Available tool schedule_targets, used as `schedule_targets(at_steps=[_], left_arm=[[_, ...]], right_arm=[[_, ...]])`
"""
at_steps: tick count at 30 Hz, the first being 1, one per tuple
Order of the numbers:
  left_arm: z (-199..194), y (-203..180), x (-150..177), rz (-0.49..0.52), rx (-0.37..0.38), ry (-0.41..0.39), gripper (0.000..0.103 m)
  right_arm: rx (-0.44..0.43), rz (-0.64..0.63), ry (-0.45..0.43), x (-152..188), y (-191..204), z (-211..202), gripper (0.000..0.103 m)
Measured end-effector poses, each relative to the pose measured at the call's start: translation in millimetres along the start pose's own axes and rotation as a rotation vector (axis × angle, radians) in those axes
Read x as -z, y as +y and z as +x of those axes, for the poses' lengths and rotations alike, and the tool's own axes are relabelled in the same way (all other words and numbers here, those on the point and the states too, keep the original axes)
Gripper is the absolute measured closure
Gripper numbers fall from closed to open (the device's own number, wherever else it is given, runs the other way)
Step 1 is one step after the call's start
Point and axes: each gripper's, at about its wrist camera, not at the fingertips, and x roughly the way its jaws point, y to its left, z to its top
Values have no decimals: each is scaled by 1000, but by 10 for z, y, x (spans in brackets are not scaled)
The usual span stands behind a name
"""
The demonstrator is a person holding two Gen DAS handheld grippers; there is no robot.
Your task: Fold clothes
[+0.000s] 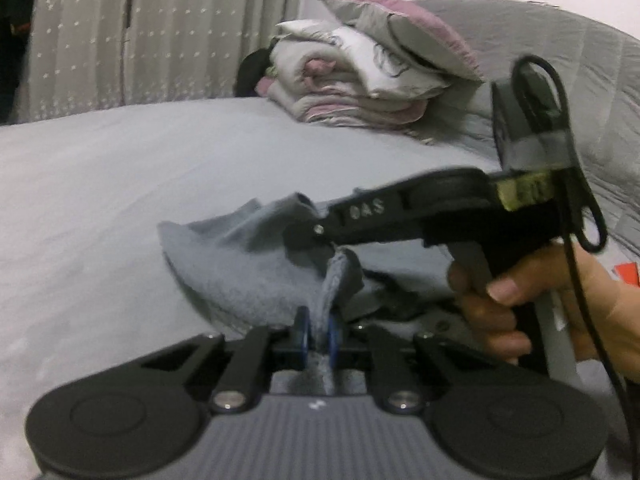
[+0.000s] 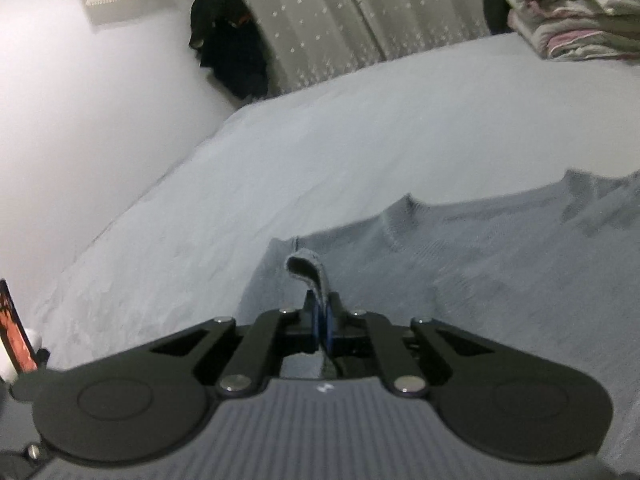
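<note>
Left wrist view: the left gripper (image 1: 319,330) had its blue-padded fingers (image 1: 303,330) closed on a pinched fold of a grey knit sweater (image 1: 240,264), which lay bunched on the pale grey bed sheet (image 1: 120,184). The right gripper (image 1: 308,236), seen from the side and held by a person's hand (image 1: 532,304), reached in from the right with its tips closed on the same garment just above and behind the left one. A black cable (image 1: 576,208) looped from its rear. A stack of folded bedding (image 1: 352,80) with a pillow (image 1: 400,28) on top sat at the far side of the bed, before a star-patterned curtain (image 1: 160,32).

Right wrist view: the right gripper (image 2: 321,320) was closed on a looped edge of the sweater (image 2: 500,272), whose body spread over the bed sheet (image 2: 320,140) to the right, the neckline facing away. A dark garment (image 2: 228,44) hung at the curtain (image 2: 328,20) beyond the bed; the folded bedding (image 2: 572,12) showed at upper right. Both views were somewhat blurred.
</note>
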Motion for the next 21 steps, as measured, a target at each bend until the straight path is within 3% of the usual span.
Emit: schedule_targets(at_steps=[7, 12, 14, 15, 18, 21], left_arm=[[180, -108, 96, 2, 29, 50, 91], [201, -108, 146, 3, 53, 79, 74], [182, -94, 150, -5, 57, 72, 74], [176, -86, 141, -10, 60, 69, 74], [181, -83, 122, -17, 69, 77, 74], [208, -127, 124, -7, 67, 92, 74]], right_arm=[[49, 43, -42, -41, -283, -199, 99], [85, 94, -20, 32, -476, -172, 99], [102, 105, 0, 43, -520, -175, 95], [110, 110, 8, 46, -523, -206, 86], [128, 124, 33, 51, -534, -302, 87], [123, 122, 60, 52, -515, -410, 80]])
